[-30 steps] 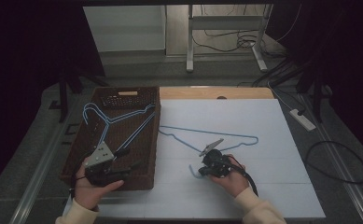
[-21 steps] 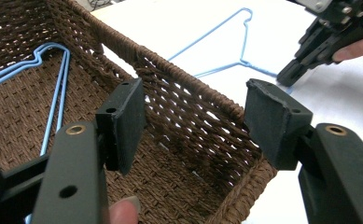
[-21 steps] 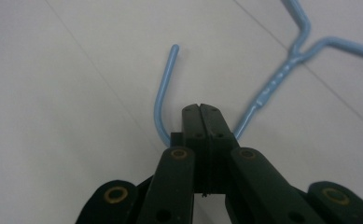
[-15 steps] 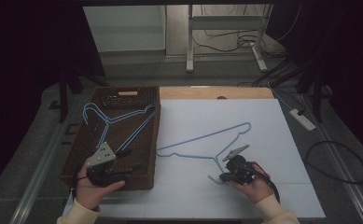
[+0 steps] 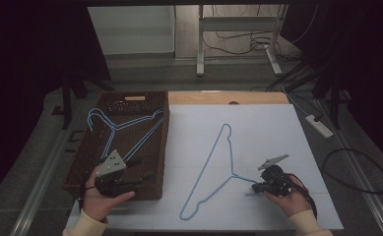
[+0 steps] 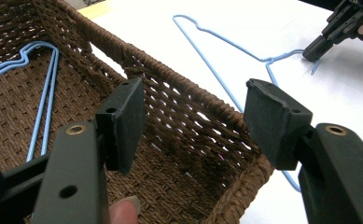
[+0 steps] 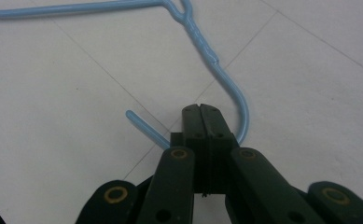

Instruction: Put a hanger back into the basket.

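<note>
Right hand-held gripper (image 7: pixel 201 109): black jaws pressed flat together, pinching the bend of the hook on a blue wire hanger (image 7: pixel 201 42); hook tip pokes out on one side of the jaws, shank curves up on the other. Left hand-held gripper (image 6: pixel 193 112): jaws spread wide with nothing between them, hovering over the near corner of a brown wicker basket (image 6: pixel 170 70).

Hanger lying flat on the white-covered table (image 5: pixel 277 128), just right of the basket, hook toward the right hand, triangular body stretching away to the left and far side.

Handling, as a judgement:
- Very light; 1 gripper is enough to drag or lift it.
- Thin round wire under a smooth blue coating, so likely slippery between flat pads and prone to swivelling about the pinch point.
- Springy rather than rigid; long triangle will probably sag and swing if lifted by the hook alone.
- Better holds: the twisted neck just below the hook, thicker and ridged, or a shoulder corner with the second gripper to stop rotation.
- Not fragile, though easy to bend, and liable to snag on the weave.

Basket: coarse woven strands, open lattice in the walls, stiff braided rim. Inside, 2 more blue hangers (image 5: pixel 125 125), lying flat on the woven floor.
</note>
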